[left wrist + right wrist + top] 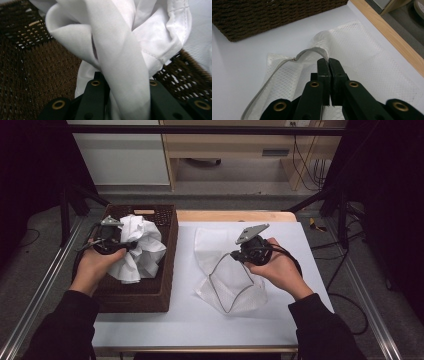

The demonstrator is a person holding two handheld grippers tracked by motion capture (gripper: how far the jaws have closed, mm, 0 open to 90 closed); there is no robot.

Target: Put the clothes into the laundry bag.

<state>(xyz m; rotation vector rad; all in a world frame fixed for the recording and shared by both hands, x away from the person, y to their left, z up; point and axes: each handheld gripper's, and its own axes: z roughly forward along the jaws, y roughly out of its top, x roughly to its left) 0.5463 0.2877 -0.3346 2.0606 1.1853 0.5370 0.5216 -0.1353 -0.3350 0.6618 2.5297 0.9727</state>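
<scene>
- Left gripper (120, 100): its jaws are clenched on a thick twist of white cloth (117, 50), which fills the gap between them and bulges out past the tips
- In the high view the left gripper (131, 245) sits over the brown woven basket (167, 250) at about 9 o'clock on the table, with the crumpled white cloth (140, 251) hanging from it into the basket, its lower folds down by the basket floor
- A stitched hem runs along the cloth's edge at 3 o'clock in the left gripper view; no label or writing can be read on it
- Right gripper (328, 61): jaws pressed together, pinching the grey zip edge of a white mesh laundry bag (367, 57) right at the tips
- That mesh bag (230, 290) lies flat on the white table top (175, 320) near the centre, its mouth held open as a dark loop running towards 6 o'clock; the right gripper (235, 255) holds the loop's 12 o'clock end
- The basket stands well apart from the bag, at 10 o'clock in the right gripper view
- No brand marks or print can be made out anywhere
</scene>
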